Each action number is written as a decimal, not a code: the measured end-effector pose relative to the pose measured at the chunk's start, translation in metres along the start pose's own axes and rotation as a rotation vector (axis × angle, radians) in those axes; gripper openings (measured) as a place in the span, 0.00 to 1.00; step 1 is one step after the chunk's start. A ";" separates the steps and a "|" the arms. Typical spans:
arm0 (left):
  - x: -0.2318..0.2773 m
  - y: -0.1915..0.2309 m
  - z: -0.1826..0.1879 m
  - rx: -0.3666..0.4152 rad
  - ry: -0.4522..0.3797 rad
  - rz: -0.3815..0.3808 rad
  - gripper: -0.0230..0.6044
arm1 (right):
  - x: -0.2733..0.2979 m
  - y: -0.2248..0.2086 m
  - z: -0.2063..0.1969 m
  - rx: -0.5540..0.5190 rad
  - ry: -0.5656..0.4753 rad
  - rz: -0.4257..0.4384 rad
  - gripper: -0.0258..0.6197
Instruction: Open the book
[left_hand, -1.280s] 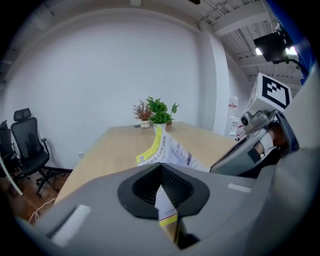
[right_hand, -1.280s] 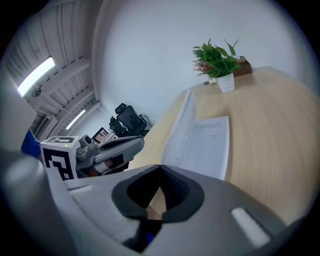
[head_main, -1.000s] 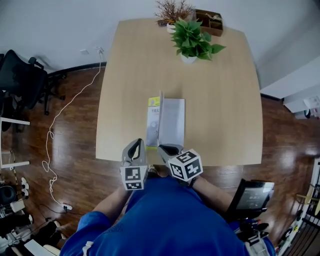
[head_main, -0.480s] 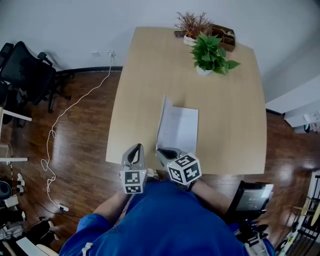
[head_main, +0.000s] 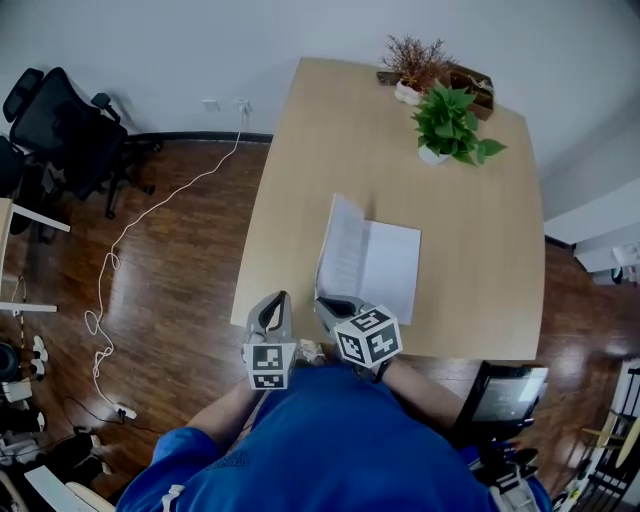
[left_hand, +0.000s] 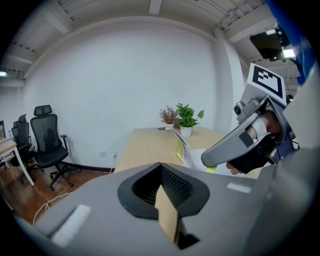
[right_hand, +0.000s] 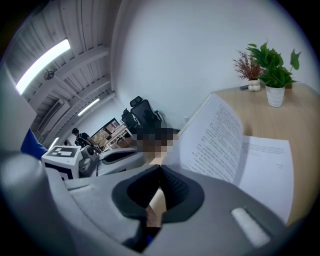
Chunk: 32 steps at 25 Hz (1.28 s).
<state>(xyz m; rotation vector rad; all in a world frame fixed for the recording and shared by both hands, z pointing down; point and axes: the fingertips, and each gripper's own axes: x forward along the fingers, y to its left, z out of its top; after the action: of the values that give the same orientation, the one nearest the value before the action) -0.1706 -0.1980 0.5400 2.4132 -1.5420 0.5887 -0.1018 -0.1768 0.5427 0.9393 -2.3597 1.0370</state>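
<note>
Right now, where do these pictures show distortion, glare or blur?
Head view: the table edges bow outward, and sheen lies on the wooden floor. Left gripper view: fisheye bend, black corners. Right gripper view: the ceiling lamp glares white, while the book print is fairly sharp.

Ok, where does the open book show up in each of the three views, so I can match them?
Head view: the book lies open in mid-frame on the table's near half, left page lifted.
Left gripper view: the book is right of centre at mid-height, seen nearly edge-on.
Right gripper view: the book fills the right half, printed pages facing the camera.
Shared landmark: the green potted plant beyond the book.
</note>
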 end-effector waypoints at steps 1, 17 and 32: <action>-0.001 0.004 -0.001 -0.001 0.001 0.003 0.05 | 0.005 0.002 0.000 -0.003 0.005 0.001 0.05; -0.004 0.057 -0.021 -0.034 0.037 0.064 0.05 | 0.075 0.009 -0.011 -0.033 0.126 0.016 0.05; -0.001 0.079 -0.036 -0.053 0.074 0.074 0.05 | 0.117 0.000 -0.038 -0.060 0.229 -0.012 0.05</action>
<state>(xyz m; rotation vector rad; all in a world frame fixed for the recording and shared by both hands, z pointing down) -0.2500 -0.2170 0.5690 2.2775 -1.6016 0.6357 -0.1804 -0.1971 0.6349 0.7686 -2.1810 1.0062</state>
